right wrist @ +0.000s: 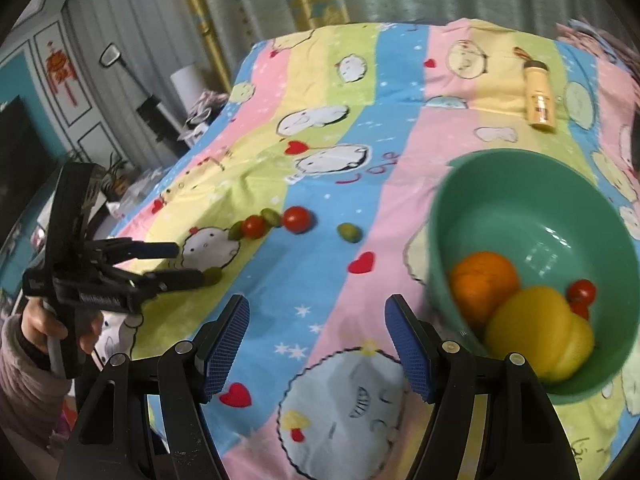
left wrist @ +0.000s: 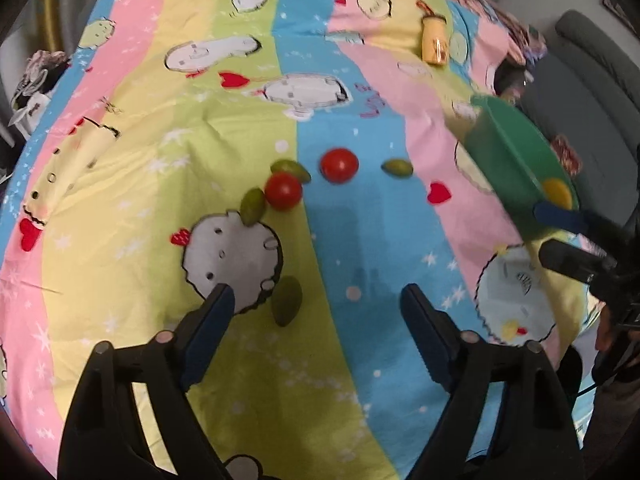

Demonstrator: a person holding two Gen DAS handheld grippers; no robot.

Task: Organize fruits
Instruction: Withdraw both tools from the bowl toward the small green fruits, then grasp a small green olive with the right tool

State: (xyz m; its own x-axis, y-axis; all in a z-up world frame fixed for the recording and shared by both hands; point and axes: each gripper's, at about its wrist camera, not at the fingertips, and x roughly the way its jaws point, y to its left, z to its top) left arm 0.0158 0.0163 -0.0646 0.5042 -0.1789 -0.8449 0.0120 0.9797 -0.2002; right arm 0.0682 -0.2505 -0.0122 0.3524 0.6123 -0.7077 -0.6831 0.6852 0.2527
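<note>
Left claw is spread over a green fruit.
Right claw, spread and empty, is kept by the green bowl near the bed's right edge, ready for receiving.

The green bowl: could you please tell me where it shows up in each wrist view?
Left wrist view: green bowl at the right edge, seen side-on.
Right wrist view: green bowl at right, fruit visible inside.
Shared landmark: the yellow bottle lying on the cloth beyond the bowl.
</note>
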